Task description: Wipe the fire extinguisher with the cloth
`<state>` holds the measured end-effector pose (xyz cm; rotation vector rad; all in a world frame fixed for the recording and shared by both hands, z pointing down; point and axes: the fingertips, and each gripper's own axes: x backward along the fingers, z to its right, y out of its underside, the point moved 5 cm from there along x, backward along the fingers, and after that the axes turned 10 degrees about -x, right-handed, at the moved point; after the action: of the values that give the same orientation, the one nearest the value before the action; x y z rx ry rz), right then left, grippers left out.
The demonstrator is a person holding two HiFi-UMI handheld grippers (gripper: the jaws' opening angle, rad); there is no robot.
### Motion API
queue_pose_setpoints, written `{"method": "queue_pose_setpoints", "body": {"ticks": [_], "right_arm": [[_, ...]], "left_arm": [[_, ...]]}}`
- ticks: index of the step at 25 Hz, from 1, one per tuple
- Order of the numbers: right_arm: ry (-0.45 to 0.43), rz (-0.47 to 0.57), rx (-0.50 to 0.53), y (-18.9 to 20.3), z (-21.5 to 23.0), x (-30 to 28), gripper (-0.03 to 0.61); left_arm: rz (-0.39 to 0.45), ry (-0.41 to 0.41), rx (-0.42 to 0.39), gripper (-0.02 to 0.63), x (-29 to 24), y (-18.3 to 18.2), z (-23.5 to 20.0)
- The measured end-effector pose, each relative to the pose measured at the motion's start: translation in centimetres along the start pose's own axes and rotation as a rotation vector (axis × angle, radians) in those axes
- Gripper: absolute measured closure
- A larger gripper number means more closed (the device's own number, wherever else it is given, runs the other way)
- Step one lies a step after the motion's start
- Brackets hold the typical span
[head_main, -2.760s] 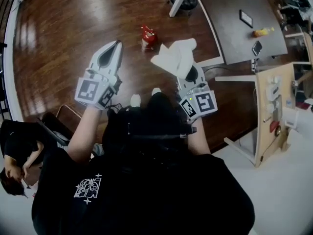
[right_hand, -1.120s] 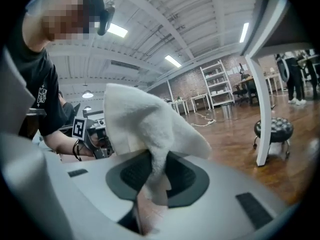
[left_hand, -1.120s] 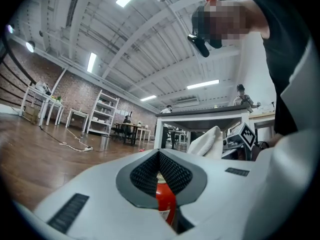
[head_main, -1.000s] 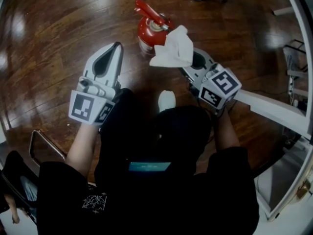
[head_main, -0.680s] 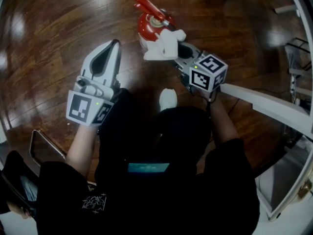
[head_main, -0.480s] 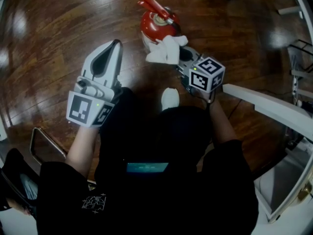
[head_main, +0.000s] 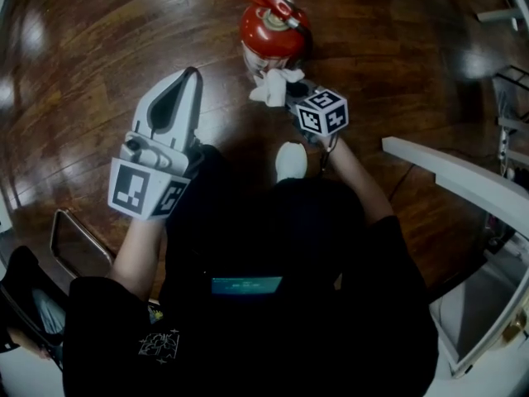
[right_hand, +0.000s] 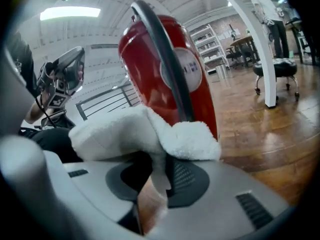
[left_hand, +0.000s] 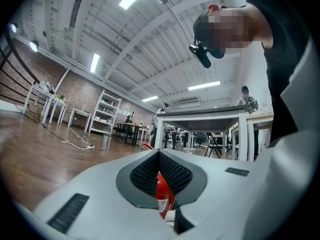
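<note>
Right gripper view: right hand-held gripper (right_hand: 160, 176) clenched on the white cloth (right_hand: 135, 131), which bunches over the jaw tips and sits against the side of the red fire extinguisher (right_hand: 145, 79). To wipe well I'd keep the clamp firm, press lightly so the cylinder doesn't tip, stroke up and round the body, and work round the black hose (right_hand: 167, 69). Extinguisher stands upright on the wood floor (head_main: 99, 56), just far of that gripper, contact via cloth only. Left hand-held gripper (head_main: 195, 74) closed and empty, near-left of it, apart
</note>
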<state>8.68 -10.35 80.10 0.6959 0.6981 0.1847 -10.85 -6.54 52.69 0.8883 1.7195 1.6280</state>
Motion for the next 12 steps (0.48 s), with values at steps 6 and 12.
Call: {"method": "queue_pose_setpoints", "body": {"ticks": [6, 12], "right_arm": [[-0.028, -0.001, 0.004, -0.1, -1.0, 0.6, 0.479], [-0.181, 0.129, 0.040, -7.9, -8.4, 8.0, 0.479]], "left_arm": [[0.006, -0.005, -0.001, 0.611, 0.7, -0.1, -0.4], [0.031, 0.001, 0.012, 0.611, 1.0, -0.2, -0.7]]}}
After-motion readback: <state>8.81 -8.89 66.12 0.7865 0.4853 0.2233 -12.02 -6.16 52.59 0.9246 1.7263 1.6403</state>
